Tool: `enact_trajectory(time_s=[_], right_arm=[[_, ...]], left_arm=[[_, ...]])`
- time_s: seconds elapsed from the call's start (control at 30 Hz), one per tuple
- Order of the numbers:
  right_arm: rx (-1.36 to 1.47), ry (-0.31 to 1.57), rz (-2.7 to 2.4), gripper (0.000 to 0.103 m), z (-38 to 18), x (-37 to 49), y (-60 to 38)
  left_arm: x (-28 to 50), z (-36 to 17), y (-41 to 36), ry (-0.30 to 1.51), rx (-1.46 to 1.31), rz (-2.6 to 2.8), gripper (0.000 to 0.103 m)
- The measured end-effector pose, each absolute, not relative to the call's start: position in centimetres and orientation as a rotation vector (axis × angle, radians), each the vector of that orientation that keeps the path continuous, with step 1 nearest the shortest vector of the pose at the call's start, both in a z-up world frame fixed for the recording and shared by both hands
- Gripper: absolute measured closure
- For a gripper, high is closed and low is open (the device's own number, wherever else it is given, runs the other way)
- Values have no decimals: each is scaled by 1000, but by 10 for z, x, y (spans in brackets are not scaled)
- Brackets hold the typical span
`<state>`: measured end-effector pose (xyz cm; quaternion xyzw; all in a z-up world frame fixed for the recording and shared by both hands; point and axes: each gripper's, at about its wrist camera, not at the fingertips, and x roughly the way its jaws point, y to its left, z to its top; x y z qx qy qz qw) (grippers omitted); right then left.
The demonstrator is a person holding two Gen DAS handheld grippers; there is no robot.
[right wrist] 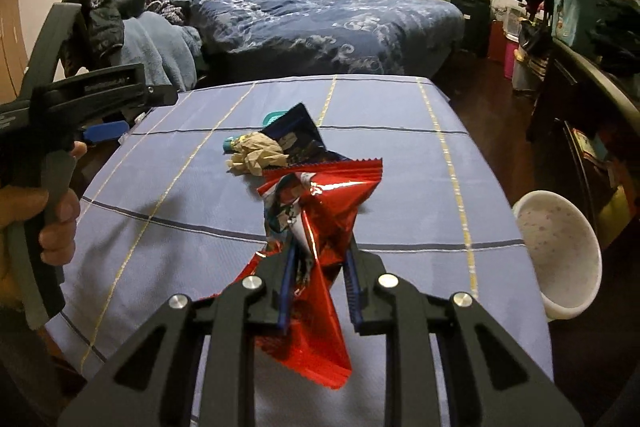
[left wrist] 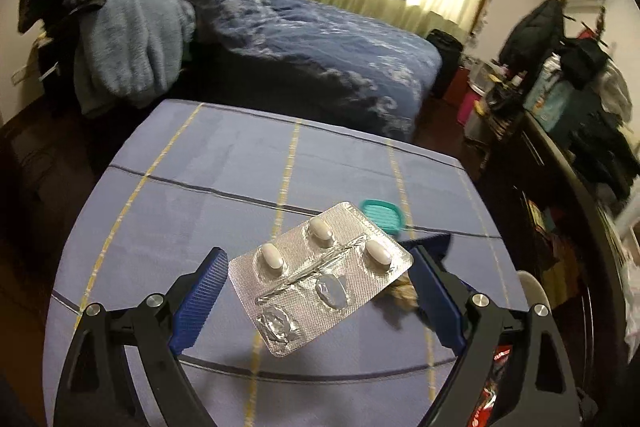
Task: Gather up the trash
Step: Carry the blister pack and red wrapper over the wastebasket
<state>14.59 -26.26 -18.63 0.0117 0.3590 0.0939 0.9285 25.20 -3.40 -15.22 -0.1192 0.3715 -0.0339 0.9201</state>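
With the right gripper [right wrist: 318,259] pinching a red wrapper [right wrist: 316,211] and the left gripper [left wrist: 320,275] spread around a pill pack [left wrist: 320,271], pickup is mid-step; next, the left likely closes on the pack.

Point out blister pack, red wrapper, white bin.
blister pack [left wrist: 320,269], left wrist view, foil centre crease.
red wrapper [right wrist: 320,203], right wrist view, upper crumpled part.
white bin [right wrist: 560,239], right wrist view, inner wall.
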Motion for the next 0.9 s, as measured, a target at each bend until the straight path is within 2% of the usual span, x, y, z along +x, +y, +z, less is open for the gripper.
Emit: enact_trajectory(time_s=[0.9], right_arm=[[146, 652, -13, 80, -179, 110, -371]], left_arm=[[224, -127, -187, 741, -16, -356, 12]])
